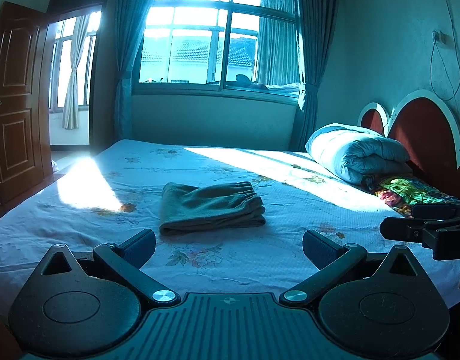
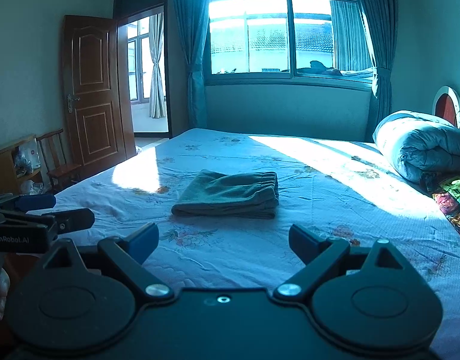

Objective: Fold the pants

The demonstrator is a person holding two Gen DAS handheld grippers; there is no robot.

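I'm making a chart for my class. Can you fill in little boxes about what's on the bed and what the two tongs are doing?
pants: folded into a neat stack, lying mid-bed, waistband on the far side
bed: floral sheet, sun patches across it
quilt: rolled up at the headboard end
left tongs: open, holding nothing, short of the pants
right tongs: open, holding nothing, short of the pants
task: looks finished

Home bedroom, bed [image 1: 80, 216], curtained window [image 1: 218, 30], wooden door [image 2: 92, 90]
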